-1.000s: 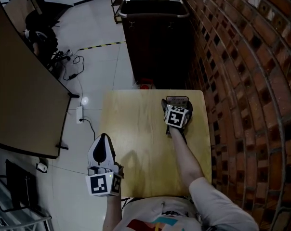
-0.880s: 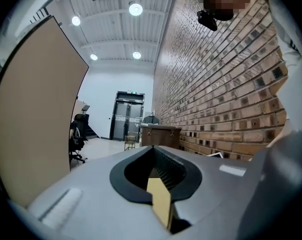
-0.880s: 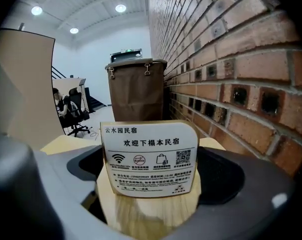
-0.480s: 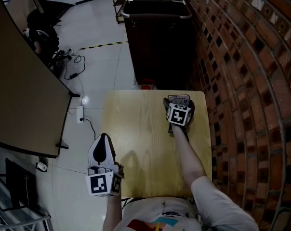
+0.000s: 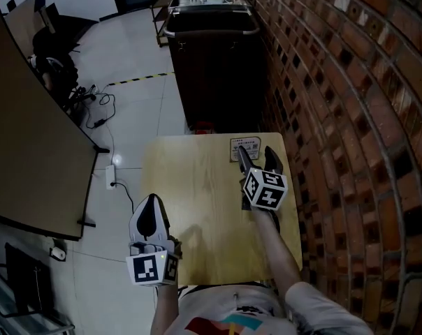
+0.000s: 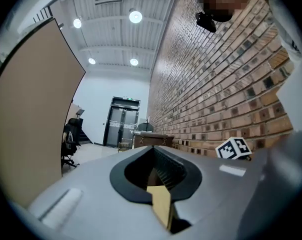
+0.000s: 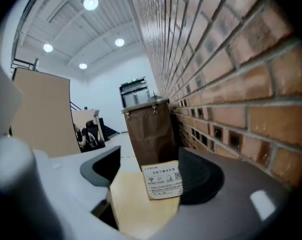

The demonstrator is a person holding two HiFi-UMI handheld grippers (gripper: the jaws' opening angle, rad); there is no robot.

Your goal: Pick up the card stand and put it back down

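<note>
The card stand (image 5: 244, 147), a small upright card with print on it, stands near the far right edge of the wooden table (image 5: 197, 187). My right gripper (image 5: 256, 158) is just on the near side of it, with its jaws apart and closing, and the pads press on nothing. In the right gripper view the card stand (image 7: 162, 180) shows ahead between the two jaws of the right gripper (image 7: 151, 165). My left gripper (image 5: 149, 213) hangs over the table's near left edge, shut and empty. The left gripper view shows the left gripper (image 6: 152, 148) with its jaw tips together.
A dark bin on a frame (image 5: 211, 68) stands just beyond the table. The brick wall (image 5: 351, 117) runs close along the right side. A brown partition (image 5: 29, 159) is at the left, with cables (image 5: 99, 110) on the floor and an office chair (image 5: 50, 54) behind.
My right gripper has drawn back toward me from around the card stand, which now stands free on the table. Its jaws look narrower. The left gripper has stayed put.
</note>
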